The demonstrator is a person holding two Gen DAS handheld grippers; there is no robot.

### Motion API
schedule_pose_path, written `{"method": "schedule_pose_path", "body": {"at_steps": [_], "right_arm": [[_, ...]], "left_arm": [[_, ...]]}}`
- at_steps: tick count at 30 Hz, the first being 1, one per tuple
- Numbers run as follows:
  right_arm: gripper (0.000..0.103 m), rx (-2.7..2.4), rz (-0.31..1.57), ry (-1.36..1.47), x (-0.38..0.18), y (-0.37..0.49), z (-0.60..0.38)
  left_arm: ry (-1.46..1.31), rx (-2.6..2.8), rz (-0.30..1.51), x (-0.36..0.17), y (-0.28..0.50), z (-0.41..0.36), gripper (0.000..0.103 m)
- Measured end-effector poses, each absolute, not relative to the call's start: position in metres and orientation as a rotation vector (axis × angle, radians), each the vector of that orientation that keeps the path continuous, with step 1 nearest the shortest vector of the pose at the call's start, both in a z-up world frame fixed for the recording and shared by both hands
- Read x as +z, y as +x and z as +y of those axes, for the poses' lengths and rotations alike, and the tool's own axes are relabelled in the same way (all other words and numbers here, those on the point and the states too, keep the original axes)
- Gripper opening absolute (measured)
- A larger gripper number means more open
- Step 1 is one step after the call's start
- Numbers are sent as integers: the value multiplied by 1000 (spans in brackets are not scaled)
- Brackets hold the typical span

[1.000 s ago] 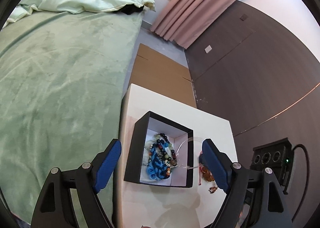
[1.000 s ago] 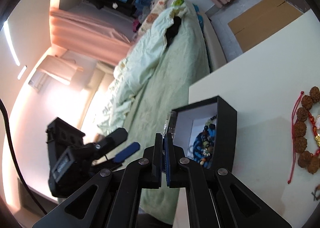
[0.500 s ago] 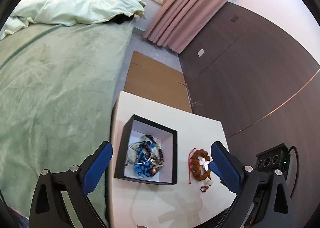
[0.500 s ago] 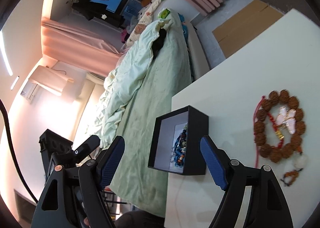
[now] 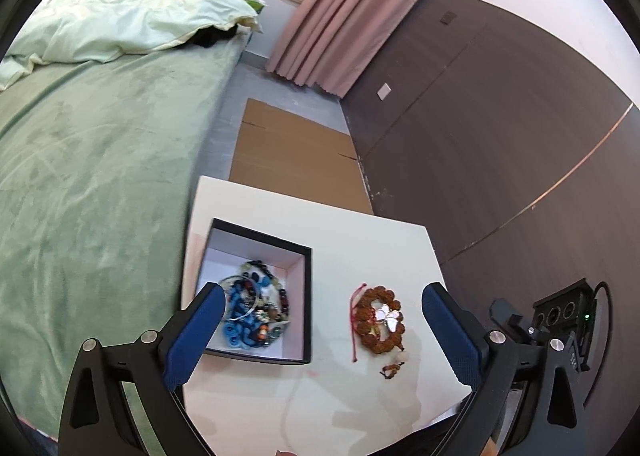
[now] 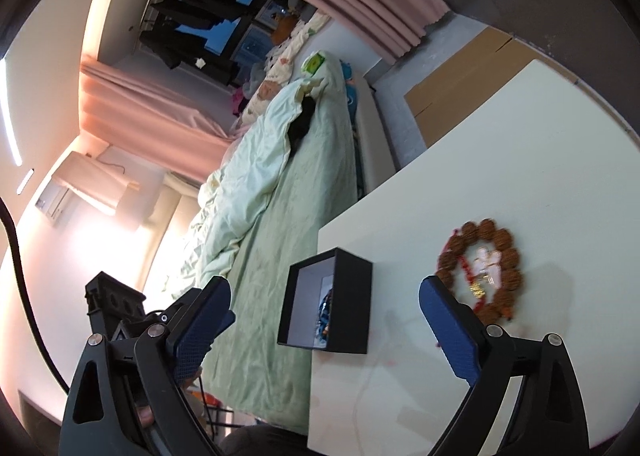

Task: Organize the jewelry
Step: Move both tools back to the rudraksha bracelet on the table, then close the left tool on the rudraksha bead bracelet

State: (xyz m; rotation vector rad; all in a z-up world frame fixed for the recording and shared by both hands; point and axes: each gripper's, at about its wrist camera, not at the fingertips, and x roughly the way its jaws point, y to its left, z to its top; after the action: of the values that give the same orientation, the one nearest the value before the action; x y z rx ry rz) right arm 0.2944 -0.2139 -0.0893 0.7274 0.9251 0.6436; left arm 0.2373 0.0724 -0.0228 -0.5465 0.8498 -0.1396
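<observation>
1. Both tools have pulled back from the black box point(image 5: 260, 288) since a second ago; the box and the counter point(image 5: 360, 248) now look smaller in my views. The thin silver bangle point(image 5: 240, 292) that my right tool pinched at the box rim now lies inside the box.
2. Right tool point(image 6: 324, 320): its jaws have just been opening and now stand spread wide, nothing between the blue textured pads.
3. Left tool point(image 5: 320, 332): jaws spread wide, empty.
4. Box: square, matte black walls, pale lining; holds a tangle of blue cord, dark and green beads, and the bangle.
5. Brown bead bracelet point(image 5: 378, 320): knobbly round seeds in a ring, red cord, a pearly winged charm at its centre; lies flat on the white counter just beside the box.
</observation>
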Motion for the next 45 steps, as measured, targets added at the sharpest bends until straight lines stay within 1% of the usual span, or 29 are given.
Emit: {"method": "schedule_pose_path", "body": {"at_steps": [9, 10, 11, 15, 17, 18, 28, 30, 32, 33, 34, 35, 36, 38, 39, 40, 41, 45], "right_arm": [[96, 577, 889, 690, -78, 283, -250], [97, 565, 887, 686, -78, 282, -254], [103, 559, 890, 688, -79, 282, -256], [103, 481, 864, 709, -79, 277, -276], [103, 456, 848, 721, -78, 277, -287], [103, 447, 847, 739, -79, 277, -293], [103, 381, 932, 822, -108, 286, -322], [103, 369, 935, 827, -112, 287, -324], [103, 348, 949, 828, -116, 289, -326], [100, 339, 958, 827, -119, 290, -326], [96, 333, 966, 824, -121, 290, -327], [87, 326, 978, 817, -123, 291, -327], [80, 321, 996, 809, -126, 292, -326], [76, 321, 1027, 808, -132, 294, -325], [73, 324, 1043, 814, -135, 295, -325], [69, 325, 1056, 818, -138, 296, -325], [64, 326, 1064, 819, -140, 296, -325], [63, 328, 1088, 826, -146, 297, -326]], "left_arm": [[-475, -183, 881, -28, 247, 37, 99], [-466, -192, 884, -28, 248, 32, 99], [-458, -199, 885, -29, 249, 28, 99], [-428, -225, 901, -33, 254, 14, 99], [-410, -235, 919, -37, 258, 5, 103], [-401, -239, 924, -38, 259, 2, 103], [-344, -238, 1003, -56, 281, -28, 102], [-347, -242, 1012, -59, 285, -31, 96], [-337, -244, 1029, -64, 290, -37, 81], [-326, -246, 1042, -67, 293, -41, 77], [-315, -249, 1055, -70, 295, -45, 70], [-302, -256, 1070, -75, 298, -51, 64], [-289, -262, 1084, -80, 300, -56, 61], [-261, -264, 1109, -89, 304, -64, 49], [-255, -263, 1121, -93, 306, -66, 46], [-251, -261, 1134, -98, 308, -69, 41], [-248, -260, 1142, -102, 309, -70, 38], [-215, -245, 1171, -116, 314, -78, 37]]}}
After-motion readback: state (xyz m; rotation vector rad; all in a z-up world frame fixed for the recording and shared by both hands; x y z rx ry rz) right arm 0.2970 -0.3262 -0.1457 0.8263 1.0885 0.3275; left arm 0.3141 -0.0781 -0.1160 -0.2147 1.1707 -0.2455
